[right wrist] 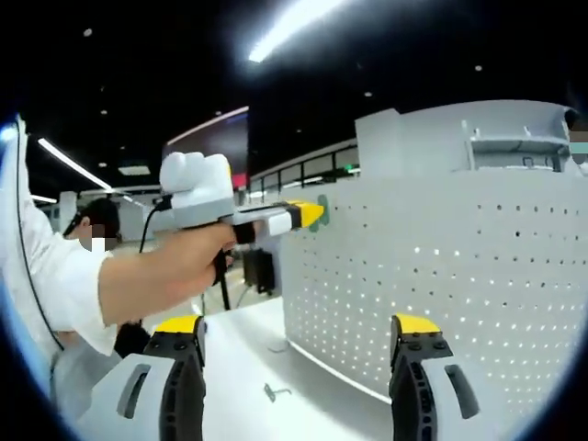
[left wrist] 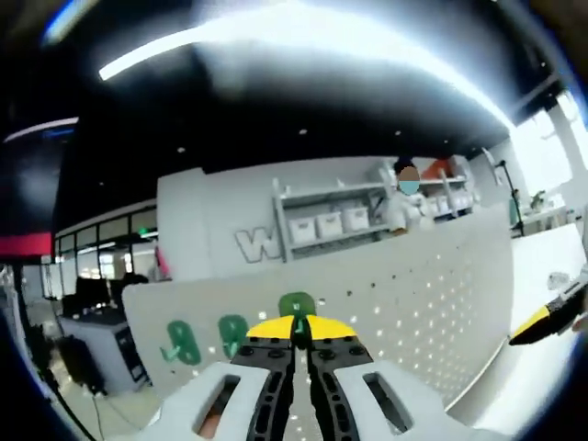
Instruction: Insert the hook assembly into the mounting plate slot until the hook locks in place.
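Observation:
A white perforated mounting plate [left wrist: 413, 303] stands upright on the table. In the left gripper view my left gripper [left wrist: 299, 329] is shut on a green hook [left wrist: 296, 306], held against the plate's top edge. Two more green hooks [left wrist: 182, 342] [left wrist: 232, 333] hang on the plate to the left. The right gripper view shows a hand holding the left gripper [right wrist: 308, 214], the green hook [right wrist: 322, 212] touching the plate [right wrist: 441, 266]. My right gripper [right wrist: 299, 363] stands wide open and holds nothing; its yellow tip [left wrist: 542, 320] shows low beside the plate.
A small metal hook piece [right wrist: 275, 392] lies on the white table [right wrist: 239, 354] in front of the plate. Shelves with white bins [left wrist: 331, 225] stand behind the plate. A desk with dark monitors [left wrist: 92, 317] is at far left.

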Available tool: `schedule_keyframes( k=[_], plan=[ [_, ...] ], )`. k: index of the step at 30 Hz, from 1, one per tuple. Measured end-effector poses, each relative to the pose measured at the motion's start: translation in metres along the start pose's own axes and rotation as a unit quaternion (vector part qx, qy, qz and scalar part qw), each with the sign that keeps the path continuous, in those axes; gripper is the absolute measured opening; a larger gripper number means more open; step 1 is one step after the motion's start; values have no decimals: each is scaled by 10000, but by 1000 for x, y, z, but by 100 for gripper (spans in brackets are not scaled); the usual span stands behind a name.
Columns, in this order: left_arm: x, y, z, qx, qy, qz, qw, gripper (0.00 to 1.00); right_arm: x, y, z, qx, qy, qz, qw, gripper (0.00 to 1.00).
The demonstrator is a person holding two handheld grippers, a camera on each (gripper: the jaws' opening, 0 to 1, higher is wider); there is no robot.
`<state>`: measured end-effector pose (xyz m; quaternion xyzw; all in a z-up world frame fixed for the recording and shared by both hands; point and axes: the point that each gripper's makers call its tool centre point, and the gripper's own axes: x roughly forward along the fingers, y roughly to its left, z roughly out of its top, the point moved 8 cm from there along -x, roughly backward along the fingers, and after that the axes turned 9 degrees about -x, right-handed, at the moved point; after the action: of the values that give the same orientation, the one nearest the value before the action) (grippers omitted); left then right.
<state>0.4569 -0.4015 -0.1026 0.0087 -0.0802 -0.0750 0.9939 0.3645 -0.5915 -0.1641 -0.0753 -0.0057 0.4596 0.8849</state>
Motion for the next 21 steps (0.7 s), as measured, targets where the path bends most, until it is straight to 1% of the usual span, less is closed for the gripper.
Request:
schedule_keyframes(
  k=[6, 16, 21],
  plan=[
    [9, 1, -4, -15, 29, 97, 9999, 3, -2, -3, -1, 37, 8, -36, 10000, 83],
    [12, 3, -6, -137, 16, 165, 9998, 3, -2, -7, -5, 100, 70, -74, 9999, 82],
    [13, 2, -7, -113, 4, 167, 9998, 3, -2, -9, -5, 133, 60, -107, 9998, 81]
  ],
)
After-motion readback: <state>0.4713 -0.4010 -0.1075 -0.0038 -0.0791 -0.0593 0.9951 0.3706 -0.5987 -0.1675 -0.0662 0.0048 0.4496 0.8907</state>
